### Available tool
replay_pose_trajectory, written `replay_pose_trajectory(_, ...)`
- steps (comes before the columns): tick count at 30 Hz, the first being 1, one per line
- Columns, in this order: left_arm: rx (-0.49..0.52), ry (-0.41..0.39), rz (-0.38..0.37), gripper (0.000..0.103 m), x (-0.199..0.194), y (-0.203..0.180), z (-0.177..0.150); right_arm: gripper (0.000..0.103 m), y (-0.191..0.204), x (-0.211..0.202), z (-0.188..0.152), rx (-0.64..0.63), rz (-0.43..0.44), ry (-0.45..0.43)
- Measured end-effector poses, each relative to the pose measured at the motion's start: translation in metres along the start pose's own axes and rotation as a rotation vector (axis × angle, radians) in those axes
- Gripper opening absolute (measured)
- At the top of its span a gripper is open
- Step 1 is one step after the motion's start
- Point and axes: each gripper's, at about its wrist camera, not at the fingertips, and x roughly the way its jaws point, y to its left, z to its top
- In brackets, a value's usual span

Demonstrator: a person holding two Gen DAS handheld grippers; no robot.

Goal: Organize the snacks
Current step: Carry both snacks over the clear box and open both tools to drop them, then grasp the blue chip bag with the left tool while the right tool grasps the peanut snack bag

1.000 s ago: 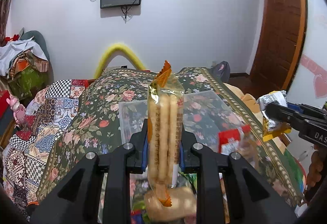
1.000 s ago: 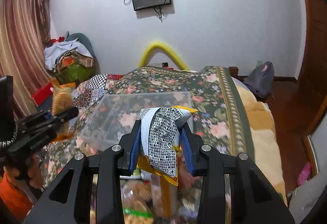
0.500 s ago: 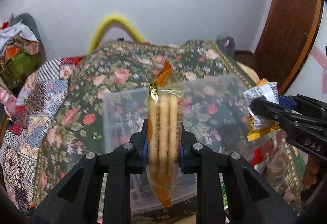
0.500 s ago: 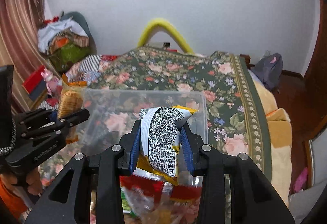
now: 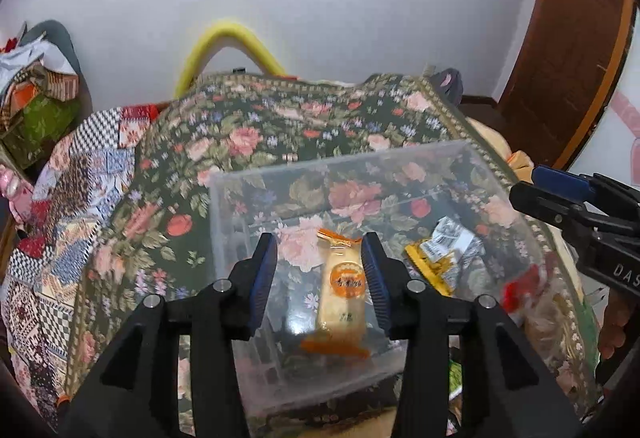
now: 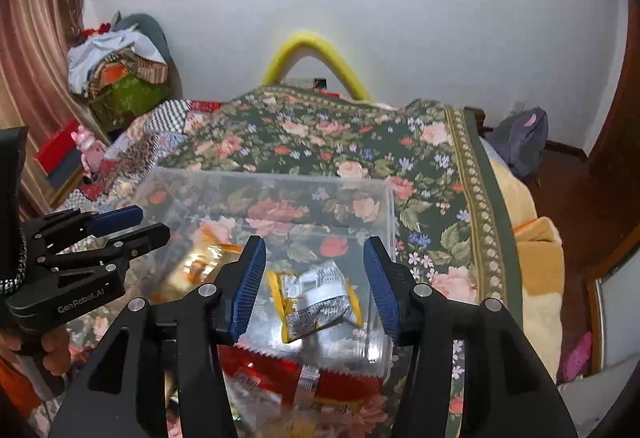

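Nearest, the left tongs (image 5: 319, 280) gape wide with nothing between them, and the right tongs (image 6: 316, 286) stand equally wide and empty. Just beyond both sits the clear plastic box (image 5: 224, 222) on the floral bedspread (image 5: 280, 126). Inside it lies the orange biscuit-stick packet (image 5: 342, 294), and beside that, to its right, the crumpled yellow and silver snack pouch (image 6: 316, 294). A red snack bag (image 6: 304, 378) lies against the box's near side. Farther back, a yellow arch (image 6: 316, 58) meets the white wall.
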Motion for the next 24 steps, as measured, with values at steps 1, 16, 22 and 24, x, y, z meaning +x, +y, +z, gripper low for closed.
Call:
replay_pose_trajectory(1, 0.001, -0.010, -0.005, 0.047, -0.007, 0.000, 0.000, 0.048, 0.000, -0.006, 0.000, 0.000, 0.005, -0.012)
replay_pose_trajectory(16, 0.000, -0.064, -0.041, 0.061, -0.109, 0.014, -0.056, 0.052, 0.015, -0.083, -0.051, -0.027, 0.031, -0.080)
replay_pose_trajectory(22, -0.003, -0.004, -0.035, 0.062, -0.113, 0.021, -0.101, 0.057, 0.015, -0.088, -0.085, -0.005, 0.036, -0.031)
replay_pose_trajectory(24, -0.004, 0.018, -0.039, 0.063, -0.110, 0.023, -0.115, 0.057, 0.014, -0.085, -0.097, 0.016, 0.047, -0.001)
